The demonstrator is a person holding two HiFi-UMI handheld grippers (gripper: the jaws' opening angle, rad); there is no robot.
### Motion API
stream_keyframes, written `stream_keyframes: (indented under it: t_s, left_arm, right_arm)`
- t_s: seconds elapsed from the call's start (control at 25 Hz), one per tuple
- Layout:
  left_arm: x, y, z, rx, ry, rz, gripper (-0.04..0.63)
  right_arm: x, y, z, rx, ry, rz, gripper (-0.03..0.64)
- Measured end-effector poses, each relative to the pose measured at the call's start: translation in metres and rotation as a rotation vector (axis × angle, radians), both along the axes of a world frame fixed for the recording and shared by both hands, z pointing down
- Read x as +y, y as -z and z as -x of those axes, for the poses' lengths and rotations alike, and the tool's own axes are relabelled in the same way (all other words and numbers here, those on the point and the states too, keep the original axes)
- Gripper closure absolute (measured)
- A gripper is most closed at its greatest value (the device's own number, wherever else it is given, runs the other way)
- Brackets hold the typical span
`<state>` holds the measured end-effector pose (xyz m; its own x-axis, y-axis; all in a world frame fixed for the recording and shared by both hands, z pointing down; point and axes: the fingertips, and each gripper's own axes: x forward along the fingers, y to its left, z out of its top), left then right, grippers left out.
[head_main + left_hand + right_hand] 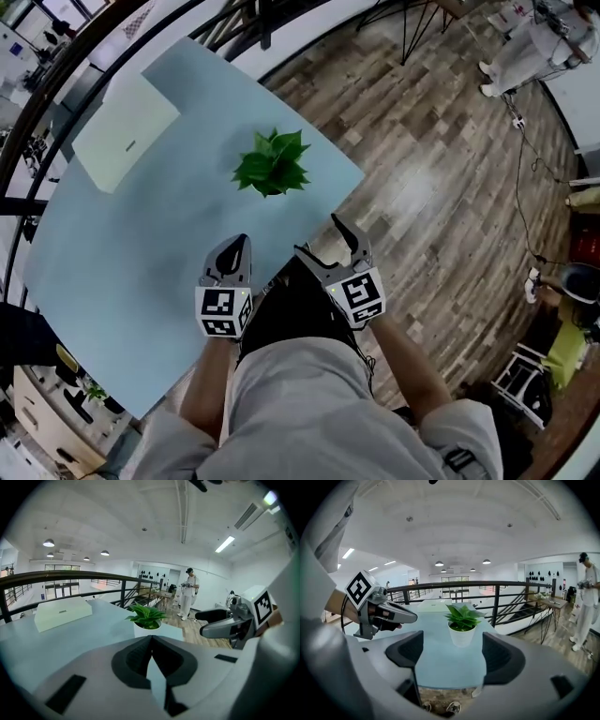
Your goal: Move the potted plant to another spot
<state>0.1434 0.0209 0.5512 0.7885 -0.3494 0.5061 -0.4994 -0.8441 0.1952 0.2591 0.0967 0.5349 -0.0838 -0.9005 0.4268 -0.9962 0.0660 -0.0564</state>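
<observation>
I am holding my left claw [238, 246] clenched, my right claw [321, 237] released, both empty. The plant [272, 165] is sitting mid-frame on the worktop [131, 244].

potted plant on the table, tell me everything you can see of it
The potted plant is a small rosette of pointed, glossy green leaves in a plain white pot that narrows toward its base; smooth, maybe ceramic or plastic. Dark soil shows at the rim. It stands upright on the pale blue table, near the edge on the person's right. Only the table touches it: the open right tongs and the shut left tongs are both short of it.
</observation>
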Motion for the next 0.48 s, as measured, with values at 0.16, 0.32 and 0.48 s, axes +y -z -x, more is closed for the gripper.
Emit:
stream_keyframes:
  t_s: [0.16,0.32,0.48]
  left_arm:
    - [-0.012,-0.016,-0.005,-0.048,0.029,0.020,0.583]
    - [-0.017,-0.030,-0.009,-0.079,0.053,0.058,0.583]
    - [-0.022,-0.043,-0.012,-0.101,0.071,0.079,0.583]
  right_arm:
    - [-0.024,-0.022,-0.003,-0.030,0.047,0.020,0.215]
    - [-0.044,-0.040,-0.011,-0.056,0.080,0.036,0.212]
    - [-0.064,-0.055,-0.015,-0.064,0.115,0.032,0.209]
